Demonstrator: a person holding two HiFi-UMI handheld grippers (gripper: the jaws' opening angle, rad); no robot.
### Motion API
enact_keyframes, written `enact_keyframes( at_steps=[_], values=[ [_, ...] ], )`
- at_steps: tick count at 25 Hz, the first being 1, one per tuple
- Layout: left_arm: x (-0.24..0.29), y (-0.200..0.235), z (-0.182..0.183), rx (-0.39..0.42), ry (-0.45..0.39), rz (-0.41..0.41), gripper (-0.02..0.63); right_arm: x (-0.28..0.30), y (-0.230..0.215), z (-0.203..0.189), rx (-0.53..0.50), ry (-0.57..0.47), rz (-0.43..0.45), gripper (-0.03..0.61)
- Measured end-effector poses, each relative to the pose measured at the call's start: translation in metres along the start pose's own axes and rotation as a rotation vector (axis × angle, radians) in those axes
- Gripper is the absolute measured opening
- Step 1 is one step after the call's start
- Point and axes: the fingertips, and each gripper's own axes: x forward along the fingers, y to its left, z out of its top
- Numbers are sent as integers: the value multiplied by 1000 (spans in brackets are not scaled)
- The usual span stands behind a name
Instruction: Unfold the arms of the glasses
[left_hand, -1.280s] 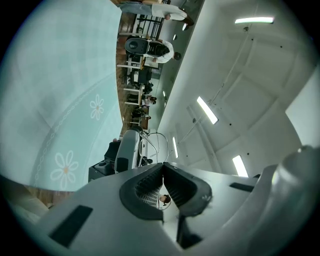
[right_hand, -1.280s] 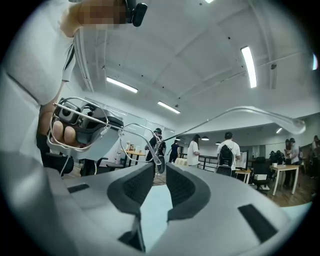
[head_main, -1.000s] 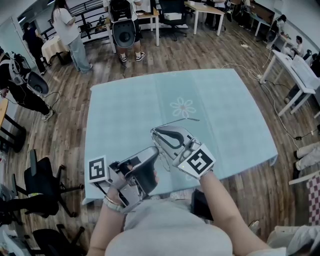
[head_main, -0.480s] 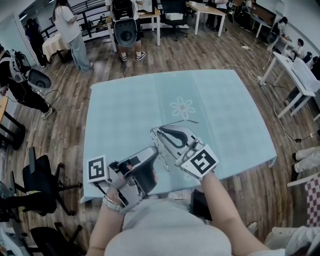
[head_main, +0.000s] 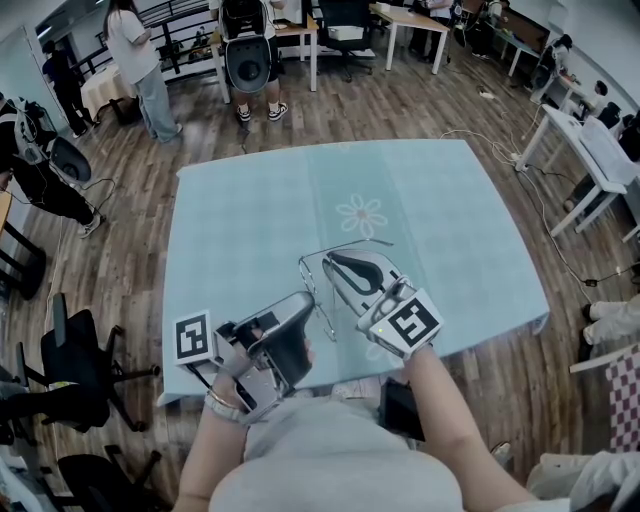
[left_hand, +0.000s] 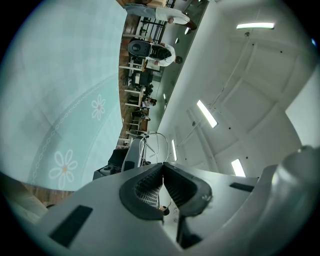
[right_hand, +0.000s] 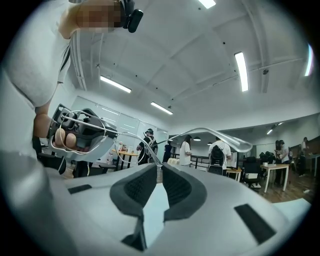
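The left gripper (head_main: 310, 300), a grey 2-jaw hand-held tool bearing a square-marker cube, has its ribbed pads pressed together on the thin wire frame of the glasses (head_main: 355, 244), a slight metal-rimmed pair with pale, clear-tipped arms. The matching right gripper (head_main: 312, 268) has its jaws all but closed, pinching the same frame at what appears to be the hinge end. The glasses are held between the 2 tools, seemingly clear of the near part of the pale blue-green tablecloth (head_main: 250, 220) and short of its printed white daisy (head_main: 365, 215). Progress, as judged: 1 arm (right_hand: 220, 134) stands swung out from the rims, so that unfolding looks done or close to it. The state of the other arm cannot be made out in any view, and it probably remains to be opened. The head view alone gives the layout: both tools meeting tip to tip, and the open arm as a fine line pointing toward the far right. Only the right gripper view shows that arm's curved transparent ear piece and the 2 wire rims, with the left gripper behind them. Only the left gripper view shows the left pads meeting on wire, with the rims rising just beyond the tips.
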Motion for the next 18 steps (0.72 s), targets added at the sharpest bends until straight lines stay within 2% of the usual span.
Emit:
enact_keyframes(
  at_steps=[5, 18],
  values=[
    [0, 0, 1, 17, -3, 3, 12, -7, -8, -7, -2, 45, -38, 41],
    [-7, 0, 8, 64, -40, 24, 12, -21, -18, -5, 2, 33, -69, 46]
  ],
)
